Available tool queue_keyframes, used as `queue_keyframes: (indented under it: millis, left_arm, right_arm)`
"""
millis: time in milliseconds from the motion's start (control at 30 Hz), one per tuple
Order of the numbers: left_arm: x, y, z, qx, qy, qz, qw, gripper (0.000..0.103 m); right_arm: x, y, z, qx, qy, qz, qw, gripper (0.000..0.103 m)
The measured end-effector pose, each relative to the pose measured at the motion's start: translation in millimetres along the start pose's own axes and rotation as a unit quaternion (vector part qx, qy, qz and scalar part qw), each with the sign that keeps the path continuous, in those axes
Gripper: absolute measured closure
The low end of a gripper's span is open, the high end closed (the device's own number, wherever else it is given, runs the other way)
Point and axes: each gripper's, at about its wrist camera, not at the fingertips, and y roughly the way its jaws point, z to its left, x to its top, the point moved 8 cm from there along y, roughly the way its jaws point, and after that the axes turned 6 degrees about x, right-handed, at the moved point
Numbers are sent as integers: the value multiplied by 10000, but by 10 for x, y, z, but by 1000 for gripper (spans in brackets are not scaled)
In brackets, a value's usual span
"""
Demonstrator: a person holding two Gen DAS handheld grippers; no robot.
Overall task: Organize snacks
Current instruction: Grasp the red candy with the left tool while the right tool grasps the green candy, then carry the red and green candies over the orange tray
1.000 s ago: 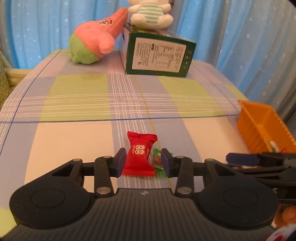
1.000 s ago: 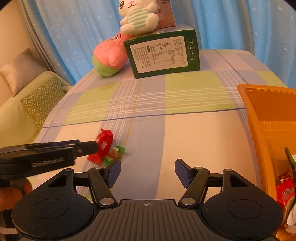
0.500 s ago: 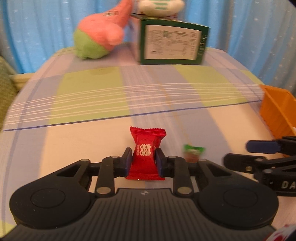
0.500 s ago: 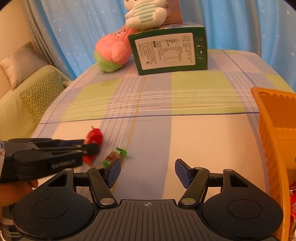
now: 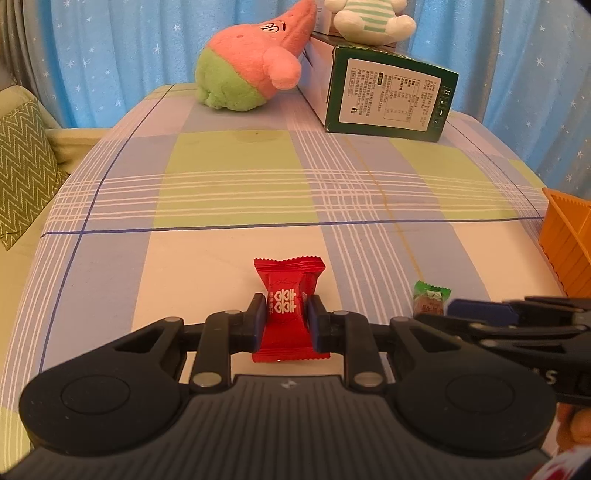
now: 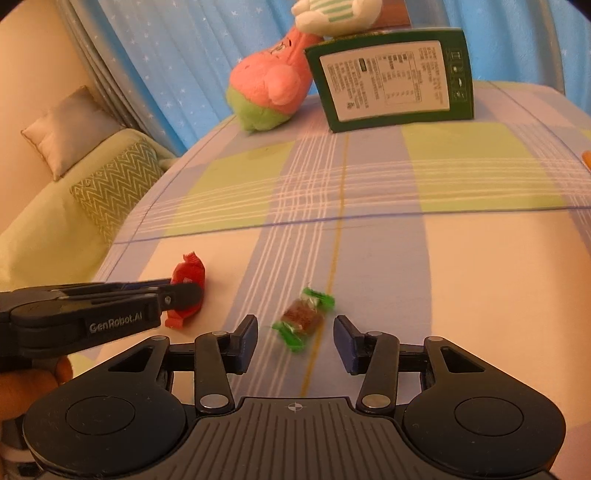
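A red candy packet with white characters sits between the pads of my left gripper, which is shut on it just above the checked tablecloth. The right wrist view shows the same red packet pinched by the left gripper. A small green-wrapped candy lies on the cloth between the fingers of my right gripper; its jaws are closing and the pads stand clear of the wrapper on both sides. That green candy also lies to the right in the left wrist view.
An orange basket stands at the right edge of the table. At the back stand a green box, a pink and green plush and a white plush. A sofa with cushions lies left of the table.
My left gripper shut on the red packet and carried it left, away from the green candy. My right gripper swung left over the green candy and its jaws narrowed around it.
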Motion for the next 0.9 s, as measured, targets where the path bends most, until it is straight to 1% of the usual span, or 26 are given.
queue_keyframes:
  millis: [100, 200, 300, 367, 433, 467, 600, 800, 900]
  left_arm:
    - [-15, 22, 24, 50, 7, 23, 10000, 77]
    - [-29, 31, 35, 71, 63, 9, 10000, 75]
    - [-35, 48, 42, 85, 91, 17, 9999, 74]
    - [-40, 56, 37, 103, 123, 28, 9999, 74]
    - [-47, 60, 31, 124, 173, 24, 9998, 74]
    - [-49, 64, 30, 129, 186, 21, 9997, 74]
    - [-52, 66, 51, 93, 84, 13, 9999, 74]
    - [-62, 71, 24, 143, 184, -28, 9997, 74]
    - [-60, 67, 22, 144, 132, -27, 9998, 77]
  right_arm:
    - [42, 84, 38, -109, -160, -62, 9998, 57]
    - [23, 136, 90, -355, -561, -46, 9978, 62]
    - [-17, 161, 125, -504, -927, -63, 9944, 64]
    - [-41, 171, 128, -592, -1107, -90, 9920, 68]
    - [-47, 181, 115, -699, -1226, -122, 9899, 78]
    - [-46, 179, 109, -721, -1241, -135, 9896, 80]
    - [-40, 167, 96, -692, -1198, -145, 9903, 81]
    - [-50, 157, 98, -690, -1203, -159, 9902, 81]
    - [-47, 140, 85, -659, -1131, -150, 9913, 81]
